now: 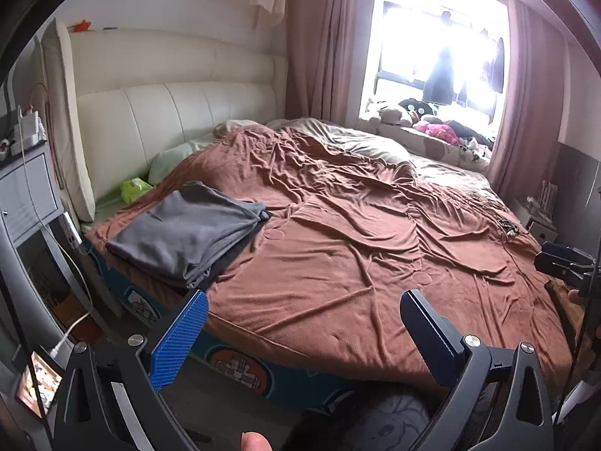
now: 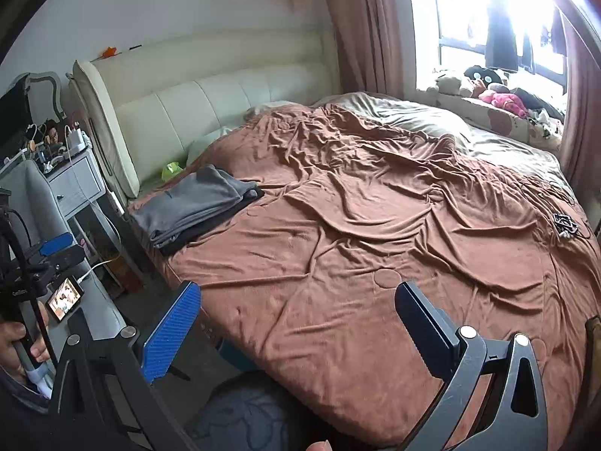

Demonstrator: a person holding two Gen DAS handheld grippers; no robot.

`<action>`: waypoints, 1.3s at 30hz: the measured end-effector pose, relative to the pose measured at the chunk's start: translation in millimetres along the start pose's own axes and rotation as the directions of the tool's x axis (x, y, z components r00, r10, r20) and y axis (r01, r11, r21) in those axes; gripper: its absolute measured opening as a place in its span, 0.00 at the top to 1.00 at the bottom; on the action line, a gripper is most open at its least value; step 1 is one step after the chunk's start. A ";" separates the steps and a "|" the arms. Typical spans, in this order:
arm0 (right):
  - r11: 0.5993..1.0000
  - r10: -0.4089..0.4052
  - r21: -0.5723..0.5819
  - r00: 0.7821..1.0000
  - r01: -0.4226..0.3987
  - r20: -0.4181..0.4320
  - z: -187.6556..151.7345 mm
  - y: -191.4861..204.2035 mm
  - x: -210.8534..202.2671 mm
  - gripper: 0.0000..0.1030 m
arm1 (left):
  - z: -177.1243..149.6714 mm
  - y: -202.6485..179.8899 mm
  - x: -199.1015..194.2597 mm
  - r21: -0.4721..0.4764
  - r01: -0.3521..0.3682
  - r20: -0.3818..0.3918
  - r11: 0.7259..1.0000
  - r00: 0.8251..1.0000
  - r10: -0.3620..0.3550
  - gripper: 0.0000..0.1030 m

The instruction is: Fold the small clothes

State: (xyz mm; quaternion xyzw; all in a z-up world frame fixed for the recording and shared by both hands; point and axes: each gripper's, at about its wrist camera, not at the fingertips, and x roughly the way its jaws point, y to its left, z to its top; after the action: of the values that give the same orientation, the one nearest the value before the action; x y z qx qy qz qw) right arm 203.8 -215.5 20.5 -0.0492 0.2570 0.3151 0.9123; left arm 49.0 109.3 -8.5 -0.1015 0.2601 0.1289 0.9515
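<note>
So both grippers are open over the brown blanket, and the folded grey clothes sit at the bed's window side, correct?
Not quite. The folded grey clothes lie on the side away from the window, near the headboard and nightstand, as the left wrist view shows. Both the left gripper and right gripper are open over the brown blanket.

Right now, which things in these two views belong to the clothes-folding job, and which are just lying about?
Part of the job:
- folded grey garment on the bed's left side
- left gripper, jaws open
- right gripper, jaws open

Lying about:
- brown blanket
- green tissue pack
- plush toys on the window ledge
- phone on charge
- nightstand
</note>
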 end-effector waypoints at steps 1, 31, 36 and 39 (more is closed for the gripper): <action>1.000 -0.008 0.000 1.000 0.008 0.005 -3.7 0.4 -2.2 0.00 | -2.9 -1.9 -2.6 0.004 0.001 0.004 1.000 1.000 -0.001 0.00; 0.984 -0.160 0.103 0.980 0.148 0.120 -111.7 22.6 -82.0 0.00 | -70.9 -49.7 -56.1 0.064 0.083 0.146 0.995 0.985 -0.092 0.00; 0.984 -0.153 0.114 0.980 0.139 0.128 -120.1 24.9 -82.0 0.00 | -71.5 -48.6 -55.3 0.055 0.074 0.145 0.996 0.986 -0.081 0.00; 0.983 -0.139 0.134 0.982 0.122 0.130 -123.1 22.9 -82.7 0.00 | -72.3 -47.1 -57.1 0.050 0.070 0.153 0.996 0.985 -0.076 0.00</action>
State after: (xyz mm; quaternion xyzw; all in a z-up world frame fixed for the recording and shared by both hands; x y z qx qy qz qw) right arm 80.8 -273.7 -42.8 0.0135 0.2086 0.2404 0.9479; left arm -18.3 34.9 -33.8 -0.0796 0.1842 0.0956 0.9750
